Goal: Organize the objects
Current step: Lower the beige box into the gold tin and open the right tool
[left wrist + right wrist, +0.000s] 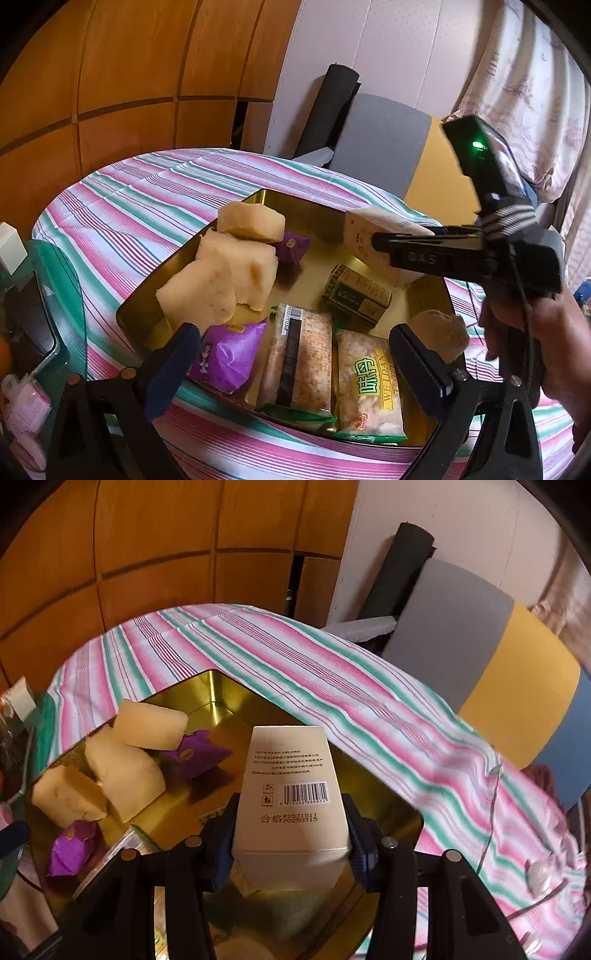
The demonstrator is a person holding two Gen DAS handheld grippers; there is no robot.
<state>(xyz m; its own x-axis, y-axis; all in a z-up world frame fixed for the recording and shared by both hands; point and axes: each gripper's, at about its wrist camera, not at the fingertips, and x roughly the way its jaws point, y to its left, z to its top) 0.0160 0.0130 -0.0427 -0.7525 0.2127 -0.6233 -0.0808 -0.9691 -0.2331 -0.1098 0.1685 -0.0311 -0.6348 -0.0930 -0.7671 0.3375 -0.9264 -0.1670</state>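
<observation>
Right now the right gripper (291,834) pinches a cream cardboard box (291,801) by its two long sides, its dark pads pressed flat against the smooth card, and holds it above the far right part of a shiny gold metal tray (258,197). The box is tall and rectangular; its upper face carries lines of small Chinese print, a barcode and the stamp "合格" with a date code beneath. From the left wrist view the same box (364,230) shows behind the black body of the right gripper (402,242), which a hand (535,332) grips. The left gripper (291,354) is spread wide and empty over the near edge of the tray. Inside the tray lie three pale, spongy blocks (229,269) leaning together at the left, two crinkly purple wrappers (229,354), a small green and tan carton (356,293), and two clear snack packets side by side at the front, one with a dark stripe (299,362) and one printed "味蛋 WEITDAN" (369,384). The tray sits on a cloth (147,195) striped in pink, green and white.
</observation>
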